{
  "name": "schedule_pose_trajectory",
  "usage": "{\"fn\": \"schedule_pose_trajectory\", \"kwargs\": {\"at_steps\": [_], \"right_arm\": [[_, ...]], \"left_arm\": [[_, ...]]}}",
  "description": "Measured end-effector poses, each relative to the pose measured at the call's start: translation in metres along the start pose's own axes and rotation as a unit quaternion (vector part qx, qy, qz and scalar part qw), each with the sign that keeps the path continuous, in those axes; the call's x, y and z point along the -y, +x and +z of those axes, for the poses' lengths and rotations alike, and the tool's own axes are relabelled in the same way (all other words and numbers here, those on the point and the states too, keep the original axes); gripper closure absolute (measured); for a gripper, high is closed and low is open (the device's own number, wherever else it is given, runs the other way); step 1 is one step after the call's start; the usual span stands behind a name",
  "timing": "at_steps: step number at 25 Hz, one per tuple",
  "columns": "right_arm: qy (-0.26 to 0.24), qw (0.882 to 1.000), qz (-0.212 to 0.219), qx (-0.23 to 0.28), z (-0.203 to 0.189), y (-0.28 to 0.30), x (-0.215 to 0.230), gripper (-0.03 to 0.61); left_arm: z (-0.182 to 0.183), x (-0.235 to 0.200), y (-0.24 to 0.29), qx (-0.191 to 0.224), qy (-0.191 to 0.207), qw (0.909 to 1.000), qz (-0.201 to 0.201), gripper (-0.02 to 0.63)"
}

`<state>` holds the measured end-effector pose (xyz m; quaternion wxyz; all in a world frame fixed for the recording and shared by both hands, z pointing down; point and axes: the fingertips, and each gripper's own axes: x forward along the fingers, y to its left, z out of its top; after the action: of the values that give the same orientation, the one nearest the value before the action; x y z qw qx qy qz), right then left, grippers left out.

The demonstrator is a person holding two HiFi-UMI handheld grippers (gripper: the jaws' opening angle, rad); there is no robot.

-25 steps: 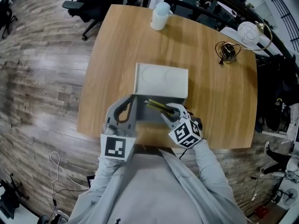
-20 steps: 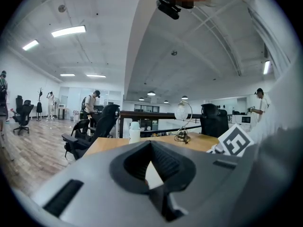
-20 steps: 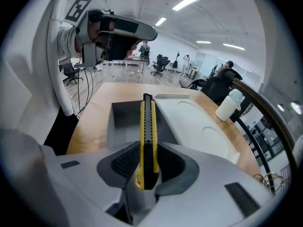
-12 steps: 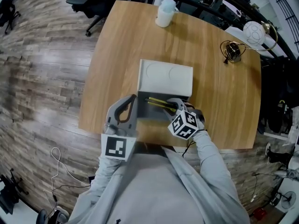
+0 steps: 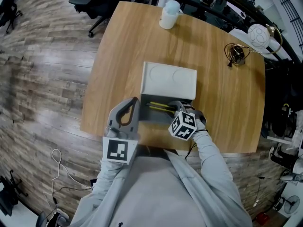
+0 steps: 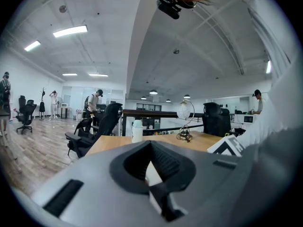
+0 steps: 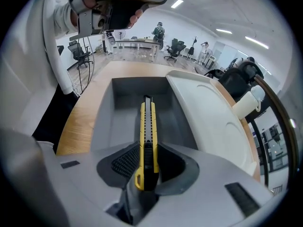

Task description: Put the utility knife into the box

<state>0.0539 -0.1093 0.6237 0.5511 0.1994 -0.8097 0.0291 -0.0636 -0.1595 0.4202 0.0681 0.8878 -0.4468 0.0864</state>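
The right gripper (image 7: 147, 156) is clamped on the rear end of the yellow knife (image 7: 147, 122). The front of the knife reaches out over the hollow of the open grey box (image 7: 105, 117) – I cannot tell whether it touches the bottom. The white lid (image 7: 208, 112) lies flipped open along the box's far side. The left gripper (image 5: 127, 110) (jaws together, nothing between them) sits just beside the box's left wall, over the table (image 5: 222, 103).

My gripper (image 6: 150, 144) points level across the tabletop (image 6: 108, 143), jaws closed at the tips with a white sliver between them. Beyond stand a white bottle (image 6: 137, 130) and a globe lamp (image 6: 183, 111).
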Motion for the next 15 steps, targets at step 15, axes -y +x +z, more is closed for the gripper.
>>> {"fn": "schedule_pose_trajectory", "kwargs": {"at_steps": [15], "right_arm": [[0.008,1.000,0.016,-0.013,-0.0021,0.0077,-0.0014,0.453]], "left_arm": [[0.0043,-0.0030,0.0018,0.004,0.001,1.0000,-0.003,0.595]]}}
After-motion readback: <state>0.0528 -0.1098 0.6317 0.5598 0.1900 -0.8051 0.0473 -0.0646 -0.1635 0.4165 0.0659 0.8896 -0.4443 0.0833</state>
